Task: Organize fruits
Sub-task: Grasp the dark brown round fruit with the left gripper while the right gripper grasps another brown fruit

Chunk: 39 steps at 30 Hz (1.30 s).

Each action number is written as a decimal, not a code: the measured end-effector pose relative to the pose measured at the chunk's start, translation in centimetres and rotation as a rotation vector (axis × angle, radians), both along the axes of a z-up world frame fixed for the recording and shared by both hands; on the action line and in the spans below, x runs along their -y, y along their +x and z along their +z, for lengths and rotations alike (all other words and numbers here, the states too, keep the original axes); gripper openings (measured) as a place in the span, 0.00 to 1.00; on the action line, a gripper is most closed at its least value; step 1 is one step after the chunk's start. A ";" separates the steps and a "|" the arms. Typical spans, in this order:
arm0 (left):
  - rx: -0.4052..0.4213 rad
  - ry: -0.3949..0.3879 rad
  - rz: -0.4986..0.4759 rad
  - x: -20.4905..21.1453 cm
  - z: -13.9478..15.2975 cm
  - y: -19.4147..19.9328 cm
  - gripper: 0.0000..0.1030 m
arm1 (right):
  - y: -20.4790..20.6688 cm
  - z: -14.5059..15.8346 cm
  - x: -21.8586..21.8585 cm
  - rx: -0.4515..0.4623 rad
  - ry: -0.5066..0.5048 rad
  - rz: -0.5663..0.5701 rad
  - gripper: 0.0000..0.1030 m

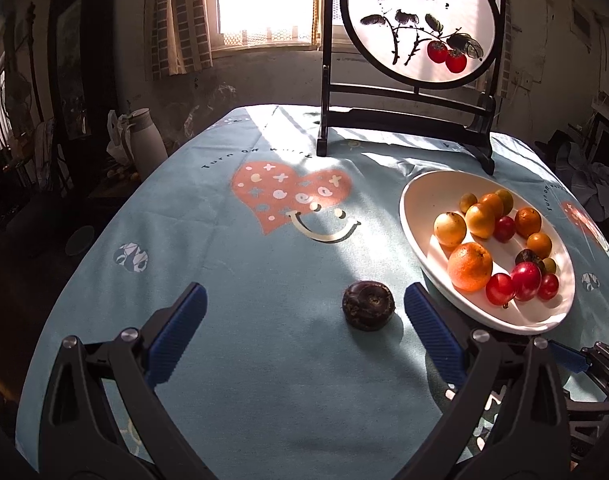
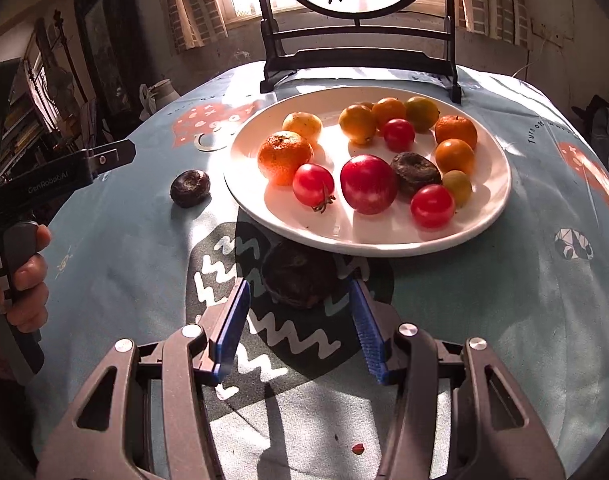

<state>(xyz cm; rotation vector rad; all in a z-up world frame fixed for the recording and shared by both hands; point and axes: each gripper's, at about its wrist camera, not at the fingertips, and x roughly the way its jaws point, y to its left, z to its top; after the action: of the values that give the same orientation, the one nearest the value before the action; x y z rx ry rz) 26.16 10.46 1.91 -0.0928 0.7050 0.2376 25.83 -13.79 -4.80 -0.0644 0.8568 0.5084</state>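
Two dark, wrinkled fruits lie off the plate on the bench. One dark fruit (image 2: 300, 280) sits between the blue fingers of the right gripper (image 2: 300, 312), just in front of the near rim of the white plate (image 2: 344, 240); the fingers stand apart on either side and I cannot tell whether they touch it. The other dark fruit (image 1: 368, 306) lies ahead of the left gripper (image 1: 304, 312), whose fingers are spread wide and hold nothing; it rests nearer the right-hand finger, close to the plate edge. The plate carries oranges, red tomato-like fruits, yellow fruits and one more dark fruit (image 2: 414, 172). Risks, as judged: the round fruit may roll or squirt from the ribbed pads if pinched off-centre; soft skin may bruise under a hard squeeze; lifting the right gripper forward may knock the rim and set the loose plate fruits rolling; the two grippers work close together and may collide. Legible writing: "GenRobot.AI" on the left tool's body (image 2: 48, 184); "Turn on..." on the blue cloth (image 1: 240, 156); brush characters on the round screen (image 1: 420, 20), with a small red seal.
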 end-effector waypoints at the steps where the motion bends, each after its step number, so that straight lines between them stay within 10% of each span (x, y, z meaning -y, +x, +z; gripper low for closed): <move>1: -0.001 -0.009 0.004 -0.2 0.0 0.0 0.98 | 0.1 -0.2 -0.2 -0.001 -0.018 -0.002 0.53; 19: -0.017 -0.072 0.042 -1.7 -0.2 0.0 0.98 | 1.4 -1.6 -3.1 0.026 -0.162 -0.025 0.44; 30: -0.053 -0.021 0.015 -0.7 -1.4 0.8 0.98 | -1.0 0.4 0.0 -0.043 0.037 0.079 0.43; 39: -0.059 0.006 -0.203 3.9 -2.8 1.8 0.88 | -2.2 2.9 3.6 0.028 0.125 0.030 0.43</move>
<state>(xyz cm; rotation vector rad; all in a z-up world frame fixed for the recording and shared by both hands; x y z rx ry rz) 27.95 6.57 -0.86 -0.0084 0.7668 0.0475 23.63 -17.37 -1.85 0.0298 0.7965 0.5867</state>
